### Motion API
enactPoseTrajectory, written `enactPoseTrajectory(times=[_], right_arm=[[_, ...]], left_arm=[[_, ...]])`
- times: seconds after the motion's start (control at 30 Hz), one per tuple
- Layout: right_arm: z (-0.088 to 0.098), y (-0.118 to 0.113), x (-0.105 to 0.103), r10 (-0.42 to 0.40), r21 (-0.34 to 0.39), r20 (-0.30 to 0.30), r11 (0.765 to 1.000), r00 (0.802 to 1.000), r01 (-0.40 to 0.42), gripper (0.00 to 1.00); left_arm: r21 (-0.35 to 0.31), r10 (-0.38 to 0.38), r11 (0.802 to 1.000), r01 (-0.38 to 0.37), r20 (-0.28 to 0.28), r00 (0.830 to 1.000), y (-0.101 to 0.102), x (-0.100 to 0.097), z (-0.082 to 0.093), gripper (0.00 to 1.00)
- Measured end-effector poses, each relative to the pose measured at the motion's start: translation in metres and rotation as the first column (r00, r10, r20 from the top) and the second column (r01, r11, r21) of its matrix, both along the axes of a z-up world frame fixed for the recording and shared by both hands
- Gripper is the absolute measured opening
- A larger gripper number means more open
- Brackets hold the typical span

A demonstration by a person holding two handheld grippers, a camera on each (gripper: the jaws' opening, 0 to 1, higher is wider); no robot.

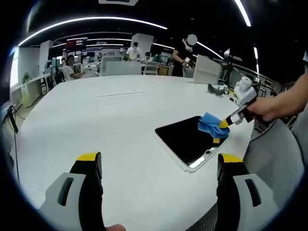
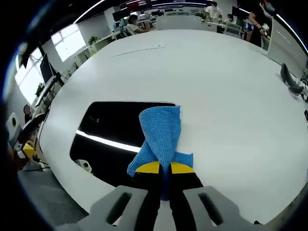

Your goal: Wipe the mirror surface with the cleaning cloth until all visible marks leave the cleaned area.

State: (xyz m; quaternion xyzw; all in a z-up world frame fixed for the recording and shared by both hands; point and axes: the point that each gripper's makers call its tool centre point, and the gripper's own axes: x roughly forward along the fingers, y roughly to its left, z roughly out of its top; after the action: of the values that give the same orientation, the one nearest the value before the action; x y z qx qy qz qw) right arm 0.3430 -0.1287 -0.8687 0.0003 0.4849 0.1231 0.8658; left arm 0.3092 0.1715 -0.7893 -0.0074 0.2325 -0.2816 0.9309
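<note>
A dark rectangular mirror [image 1: 185, 138] with a white frame lies flat on the white table [image 1: 115, 125], near its right edge. My right gripper [image 1: 224, 124] is shut on a blue cleaning cloth [image 1: 211, 126] and holds it against the mirror's right corner. In the right gripper view the cloth [image 2: 161, 134] hangs forward from my right gripper [image 2: 161, 168] over the edge of the mirror [image 2: 110, 130], which reflects a bright ceiling light. My left gripper [image 1: 159, 161] stands open above the table, short of the mirror, with nothing between its jaws.
The table [image 2: 231, 96] is large and white. A dark object [image 2: 291, 82] lies near its far edge, by a white box [image 1: 207, 70]. Several people and chairs are beyond the table. A hand [image 1: 264, 107] holds the right gripper.
</note>
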Motion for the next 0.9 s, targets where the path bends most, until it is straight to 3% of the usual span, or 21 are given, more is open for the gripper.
enactPoseTrajectory(times=[0.47,0.9], right_arm=[[-0.001,-0.001,0.034,-0.008,-0.002,-0.001,1.0,1.0,0.008,0.0],[0.0,0.0,0.065,0.007,-0.018,0.002,1.0,1.0,-0.007,0.0]], left_arm=[[-0.001,0.016,1.0,-0.016,-0.002,1.0,0.008,0.001,0.0,0.99],[-0.003,0.014,1.0,-0.014,-0.005,1.0,0.002,0.001,0.001,0.99]])
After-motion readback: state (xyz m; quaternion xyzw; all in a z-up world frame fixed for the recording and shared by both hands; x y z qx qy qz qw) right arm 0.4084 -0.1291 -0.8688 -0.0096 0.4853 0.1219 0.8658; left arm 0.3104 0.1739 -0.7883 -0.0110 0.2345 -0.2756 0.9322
